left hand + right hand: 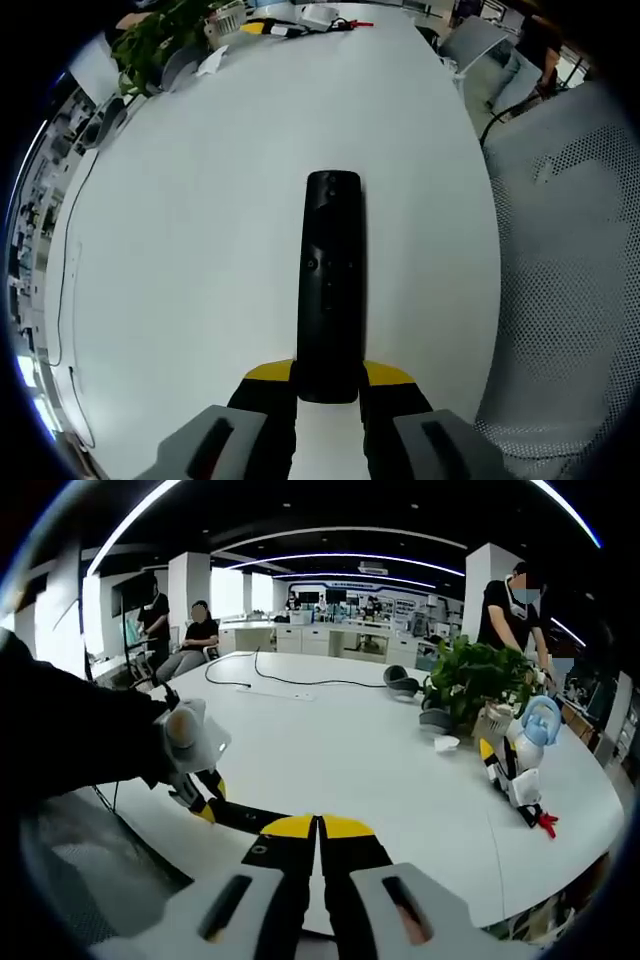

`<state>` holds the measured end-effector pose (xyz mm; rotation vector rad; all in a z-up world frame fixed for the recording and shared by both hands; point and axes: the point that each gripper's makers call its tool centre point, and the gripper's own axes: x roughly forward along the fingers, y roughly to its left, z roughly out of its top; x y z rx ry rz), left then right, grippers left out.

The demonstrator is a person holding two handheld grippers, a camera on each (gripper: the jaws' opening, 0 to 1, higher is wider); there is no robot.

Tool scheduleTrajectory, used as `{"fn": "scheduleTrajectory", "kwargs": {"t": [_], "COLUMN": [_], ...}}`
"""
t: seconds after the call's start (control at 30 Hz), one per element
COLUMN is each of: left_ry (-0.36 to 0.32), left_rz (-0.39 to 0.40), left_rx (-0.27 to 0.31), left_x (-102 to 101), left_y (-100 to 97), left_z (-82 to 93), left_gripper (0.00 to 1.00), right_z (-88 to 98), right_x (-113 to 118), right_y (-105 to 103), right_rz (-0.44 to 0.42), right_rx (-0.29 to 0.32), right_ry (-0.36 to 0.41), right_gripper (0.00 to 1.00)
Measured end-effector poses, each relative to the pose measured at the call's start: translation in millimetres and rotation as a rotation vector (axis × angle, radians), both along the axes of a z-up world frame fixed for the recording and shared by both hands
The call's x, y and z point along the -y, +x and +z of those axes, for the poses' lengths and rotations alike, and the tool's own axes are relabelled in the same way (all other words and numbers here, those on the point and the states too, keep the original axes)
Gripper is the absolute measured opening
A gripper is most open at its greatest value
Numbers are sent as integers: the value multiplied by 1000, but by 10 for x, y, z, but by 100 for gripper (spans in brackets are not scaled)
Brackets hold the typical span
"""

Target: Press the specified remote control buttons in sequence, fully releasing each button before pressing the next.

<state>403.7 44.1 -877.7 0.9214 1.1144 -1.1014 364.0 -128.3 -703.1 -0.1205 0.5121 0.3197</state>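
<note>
Remote [331,285] lies lengthwise on white table [200,250], near end clamped in my left gripper [329,385] | right gripper [318,832] jaws pressed together, holding nothing, above table edge | potted plant [478,680] far side

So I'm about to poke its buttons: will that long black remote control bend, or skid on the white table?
The long black remote control looks like a rigid plastic bar, so it likely won't flex. The left gripper clamps its near end, which should stop skidding. Its far end appears to lie flat on the smooth white table, so rolling seems unlikely.
</note>
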Motion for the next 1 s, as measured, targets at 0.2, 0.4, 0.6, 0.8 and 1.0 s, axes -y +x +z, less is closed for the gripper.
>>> {"fn": "scheduleTrajectory", "kwargs": {"t": [0.2,0.4,0.6,0.8,1.0], "left_ry": [-41,-62,-51,-57,-70], "left_rz": [23,35,11,16,35], "left_rx": [11,14,12,14,18], "left_x": [1,25,53,68,79], "left_y": [-158,-293,-446,-581,-687], "left_z": [7,15,17,20,25], "left_gripper": [23,23,23,23,23], "right_z": [-26,-23,-25,29,50], "right_x": [-49,-116,-168,-217,-428], "right_y": [-12,-35,-47,-53,39], "right_rz": [23,58,85,106,167], "right_rx": [-27,-30,-47,-40,-106], "right_ry": [24,13,27,64,140], "right_gripper": [0,0,0,0,0]}}
